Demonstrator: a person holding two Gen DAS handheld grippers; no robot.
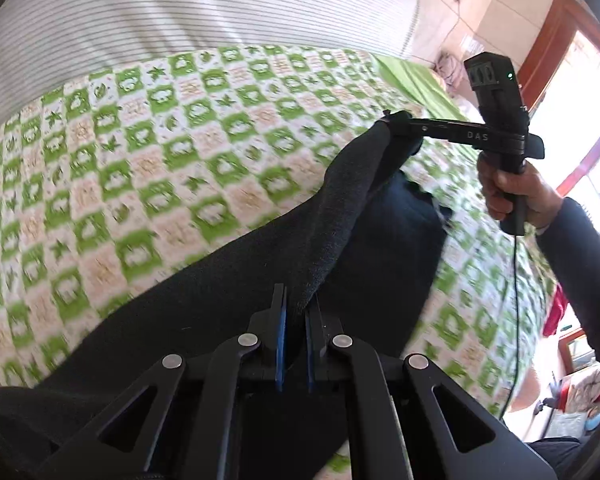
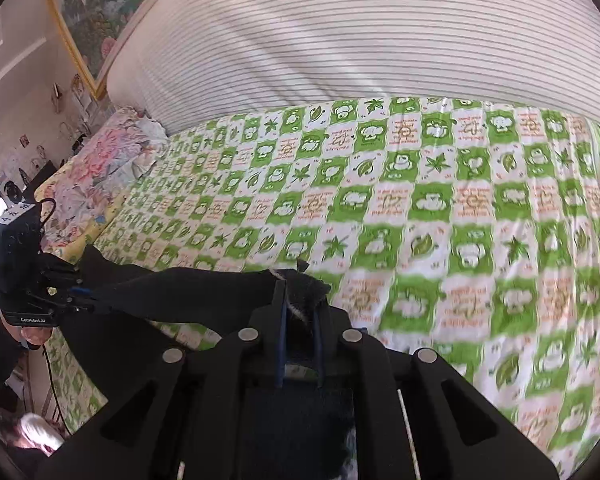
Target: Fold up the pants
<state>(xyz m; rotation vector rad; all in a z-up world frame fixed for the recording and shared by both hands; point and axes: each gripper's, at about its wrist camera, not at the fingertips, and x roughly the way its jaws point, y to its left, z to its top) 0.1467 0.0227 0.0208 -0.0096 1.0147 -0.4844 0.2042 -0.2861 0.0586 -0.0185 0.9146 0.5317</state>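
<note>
Dark pants (image 1: 340, 216) hang stretched between two claws above a green-and-white checked bedspread (image 1: 140, 152). The left gripper (image 1: 296, 308), jaws pressed together, pinches one edge of the fabric; the right gripper (image 2: 300, 300) likewise pinches the other end (a pale drawstring shows there). Beyond both claws lies a striped quilt (image 2: 340, 40).

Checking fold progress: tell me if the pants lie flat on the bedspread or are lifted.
Partly lifted. The pants hang stretched between the left gripper and the right gripper, both shut on one edge; the rest trails on the bedspread.
</note>
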